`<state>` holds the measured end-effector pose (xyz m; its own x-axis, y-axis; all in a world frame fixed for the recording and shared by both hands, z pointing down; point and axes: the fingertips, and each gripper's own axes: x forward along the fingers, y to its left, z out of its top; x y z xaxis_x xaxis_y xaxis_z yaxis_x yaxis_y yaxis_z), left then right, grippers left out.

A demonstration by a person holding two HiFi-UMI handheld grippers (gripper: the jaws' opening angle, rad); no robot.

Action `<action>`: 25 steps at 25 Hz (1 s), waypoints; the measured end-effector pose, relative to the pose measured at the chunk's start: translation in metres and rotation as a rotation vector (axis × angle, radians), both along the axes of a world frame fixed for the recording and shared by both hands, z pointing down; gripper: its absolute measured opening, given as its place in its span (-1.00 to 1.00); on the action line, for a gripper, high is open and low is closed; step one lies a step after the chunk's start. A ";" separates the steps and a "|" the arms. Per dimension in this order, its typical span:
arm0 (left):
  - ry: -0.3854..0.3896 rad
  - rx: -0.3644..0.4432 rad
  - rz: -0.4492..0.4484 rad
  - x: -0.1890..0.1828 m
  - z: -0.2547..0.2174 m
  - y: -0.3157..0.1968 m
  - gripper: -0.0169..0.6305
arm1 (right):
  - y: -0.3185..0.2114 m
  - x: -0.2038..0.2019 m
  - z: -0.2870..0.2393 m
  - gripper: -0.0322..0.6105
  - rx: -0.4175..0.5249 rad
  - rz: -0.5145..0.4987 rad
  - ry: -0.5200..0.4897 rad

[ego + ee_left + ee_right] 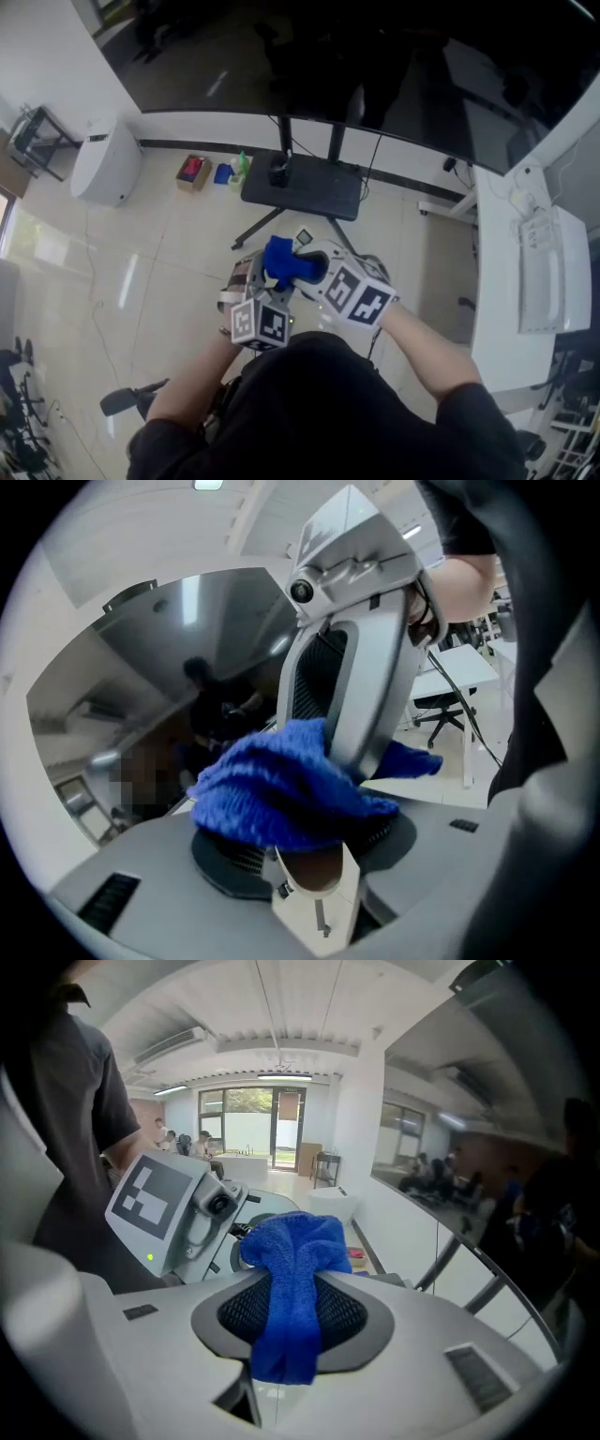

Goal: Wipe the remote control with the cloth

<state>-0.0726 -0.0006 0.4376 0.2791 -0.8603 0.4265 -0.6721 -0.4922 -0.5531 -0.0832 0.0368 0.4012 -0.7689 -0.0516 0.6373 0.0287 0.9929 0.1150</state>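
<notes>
I hold both grippers close together in front of the body. A whitish remote control sits between the jaws of my left gripper, which is shut on it. A blue cloth lies bunched over the remote's far end. In the right gripper view the cloth hangs pinched in my right gripper, with the left gripper's marker cube just behind. In the head view the cloth sits between the left gripper and the right gripper. Most of the remote is hidden.
Below is a tiled floor. A large dark screen on a black stand base is ahead. A white rounded bin and a small red box lie to the left. A white desk runs along the right.
</notes>
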 end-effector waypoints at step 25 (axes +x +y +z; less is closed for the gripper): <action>1.995 -0.139 -0.108 -0.065 -0.067 -0.021 -0.32 | -0.027 0.023 -0.031 -0.48 -0.304 0.354 -0.599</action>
<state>-0.1380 -0.0218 0.3705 0.3148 -0.8977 -0.3082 -0.2021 -0.3806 0.9024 -0.0599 0.0103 0.3699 -0.9582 -0.2484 0.1417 -0.2789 0.9217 -0.2697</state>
